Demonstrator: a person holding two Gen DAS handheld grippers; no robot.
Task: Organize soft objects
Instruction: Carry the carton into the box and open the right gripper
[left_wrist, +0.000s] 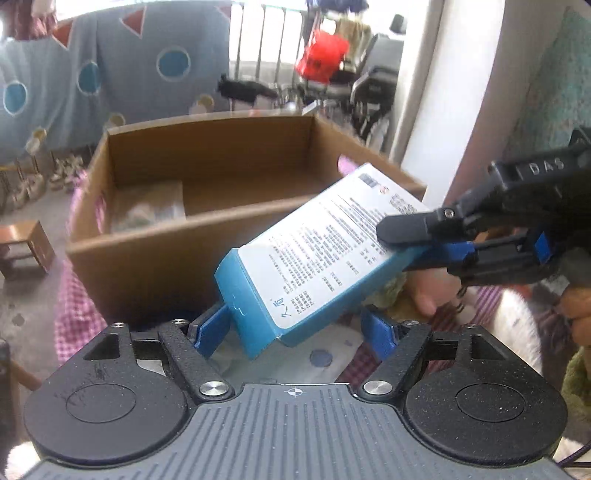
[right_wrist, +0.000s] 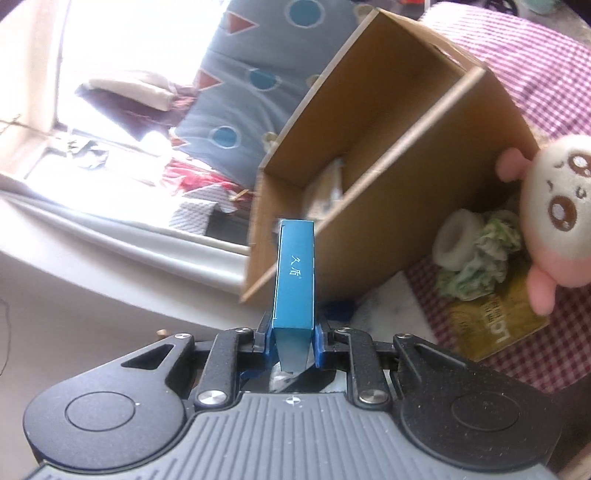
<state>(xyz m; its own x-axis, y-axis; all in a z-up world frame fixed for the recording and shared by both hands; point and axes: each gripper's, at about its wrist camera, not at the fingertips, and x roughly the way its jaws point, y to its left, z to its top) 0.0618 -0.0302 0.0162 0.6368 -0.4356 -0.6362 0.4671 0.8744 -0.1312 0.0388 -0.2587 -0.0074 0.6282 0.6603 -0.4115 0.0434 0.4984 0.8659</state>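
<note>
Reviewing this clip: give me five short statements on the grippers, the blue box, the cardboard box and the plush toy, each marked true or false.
1. The right gripper is shut on the blue box. True.
2. The left gripper also clamps the blue box. False: its fingers stand open, with the box end between them.
3. The cardboard box has a divider splitting it into two compartments. True.
4. The pink and white plush toy lies inside the cardboard box. False: it sits outside, beside the box wall.
5. The far compartment holds nothing. False: a pale, blurred item lies there.
</note>
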